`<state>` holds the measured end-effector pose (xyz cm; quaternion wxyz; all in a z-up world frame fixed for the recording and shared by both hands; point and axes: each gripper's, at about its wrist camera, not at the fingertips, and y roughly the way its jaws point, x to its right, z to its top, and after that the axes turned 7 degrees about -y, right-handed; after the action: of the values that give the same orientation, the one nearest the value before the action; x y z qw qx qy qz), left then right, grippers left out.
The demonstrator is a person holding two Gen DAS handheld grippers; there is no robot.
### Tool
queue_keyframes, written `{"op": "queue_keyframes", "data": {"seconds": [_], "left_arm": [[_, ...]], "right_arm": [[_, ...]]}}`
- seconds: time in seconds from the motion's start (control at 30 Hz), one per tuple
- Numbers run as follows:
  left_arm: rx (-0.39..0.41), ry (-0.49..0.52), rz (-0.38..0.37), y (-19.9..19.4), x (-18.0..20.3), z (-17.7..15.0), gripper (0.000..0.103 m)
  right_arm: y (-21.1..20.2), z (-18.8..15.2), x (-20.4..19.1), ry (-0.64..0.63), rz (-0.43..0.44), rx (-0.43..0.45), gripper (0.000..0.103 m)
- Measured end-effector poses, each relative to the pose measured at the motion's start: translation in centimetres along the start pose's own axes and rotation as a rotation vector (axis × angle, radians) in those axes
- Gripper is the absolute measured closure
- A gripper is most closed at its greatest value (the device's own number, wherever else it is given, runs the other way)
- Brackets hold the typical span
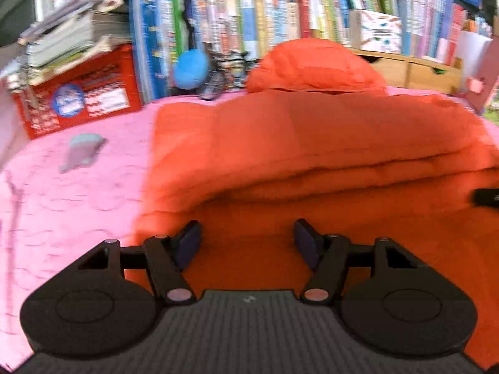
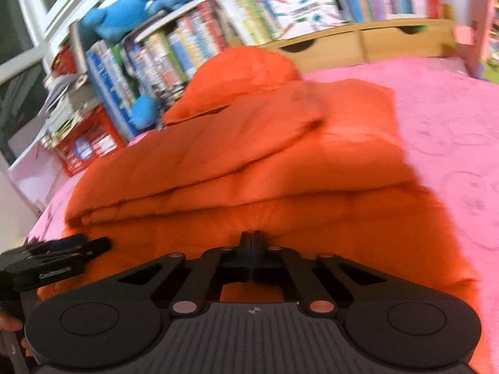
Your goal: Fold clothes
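Pink bedspread (image 1: 78,202), folded orange jacket (image 1: 312,143), left hand-held gripper (image 1: 248,240) open, right (image 2: 253,243) pinching jacket

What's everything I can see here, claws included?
Jacket: one, orange, hooded, partly folded on the bed.
Bedcover: one, pink, under the jacket.
Grey item: one, on the bedcover left of the jacket; too blurred to identify.
Crate: one, red, beside the bed, papers stacked on top.
Books: many, multicoloured, shelved behind the bed.
Plush toys: blue, atop the books; count unclear.
Wooden drawers: two, light wood, behind the bed.
Left claw: black, open, over the jacket hem.
Right claw: black, shut on the jacket.
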<state>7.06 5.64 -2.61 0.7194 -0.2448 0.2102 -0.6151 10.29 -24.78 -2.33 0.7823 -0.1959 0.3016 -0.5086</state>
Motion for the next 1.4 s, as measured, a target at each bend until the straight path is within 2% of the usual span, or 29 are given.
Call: {"op": "queue_keyframes", "data": {"seconds": [0.1,0.17,0.27,0.3,0.4,0.47,0.5,0.57,0.7,0.77,0.8,0.87,1.0,1.13,1.23,1.37,1.4], "left_arm": [[0.004,-0.018,0.050,-0.2,-1.6,-0.1,0.037],[0.004,-0.037,0.066,-0.2,-2.6,-0.1,0.029],[-0.003,-0.077,0.088,-0.5,-4.2,-0.1,0.027],[-0.006,-0.085,0.088,-0.5,-4.6,0.0,0.027],[-0.010,-0.084,0.178,-1.2,-4.9,0.2,0.030],[-0.019,-0.098,0.198,-1.7,-5.0,0.4,0.044],[-0.025,-0.128,0.159,-2.2,-4.9,0.7,0.045],[-0.021,-0.173,0.041,-3.1,-4.1,1.2,0.045],[-0.040,-0.172,-0.182,-3.8,0.0,2.0,0.045],[-0.081,-0.180,-0.252,-3.1,2.1,2.1,0.045],[-0.097,-0.179,-0.264,-2.5,2.8,2.1,0.045],[-0.112,-0.160,-0.237,-1.4,4.0,1.9,0.046],[-0.054,-0.092,-0.076,-0.7,3.5,0.9,0.045],[-0.019,-0.083,0.058,-0.8,0.1,0.3,0.043],[-0.004,-0.108,0.144,-1.3,-2.7,0.0,0.035],[0.005,-0.145,0.230,-2.4,-5.7,-0.5,0.035],[0.007,-0.147,0.252,-2.7,-6.2,-0.6,0.035]], "right_arm": [[-0.9,-0.2,1.3,-0.011,-0.073,0.017,0.103],[-1.5,-0.3,1.9,-0.016,-0.129,0.026,0.103],[-2.3,-0.5,2.9,-0.003,-0.159,0.032,0.103],[-2.5,-0.5,3.0,-0.011,-0.199,0.035,0.103],[-3.4,-0.6,3.3,-0.027,-0.330,0.049,0.102],[-4.2,-0.6,2.8,-0.032,-0.448,0.076,0.086],[-4.6,-0.6,2.3,-0.031,-0.498,0.096,0.079],[-5.3,-0.5,1.2,-0.013,-0.385,0.140,0.079],[-4.1,-0.5,-3.1,-0.041,-0.043,0.117,0.079],[-2.5,-0.4,-5.3,-0.058,0.080,0.082,0.079],[-1.5,-0.4,-6.3,-0.065,0.120,0.064,0.079],[0.0,-0.6,-7.4,-0.076,0.137,0.026,0.079],[0.8,-1.0,-5.6,-0.040,0.094,-0.002,0.088],[-1.3,-1.3,-2.2,-0.027,-0.022,0.025,0.097],[-3.1,-2.0,-0.4,-0.037,-0.110,0.056,0.098],[-5.4,-3.0,2.0,-0.053,-0.228,0.097,0.099],[-6.0,-3.2,2.6,-0.056,-0.257,0.107,0.096]]}}
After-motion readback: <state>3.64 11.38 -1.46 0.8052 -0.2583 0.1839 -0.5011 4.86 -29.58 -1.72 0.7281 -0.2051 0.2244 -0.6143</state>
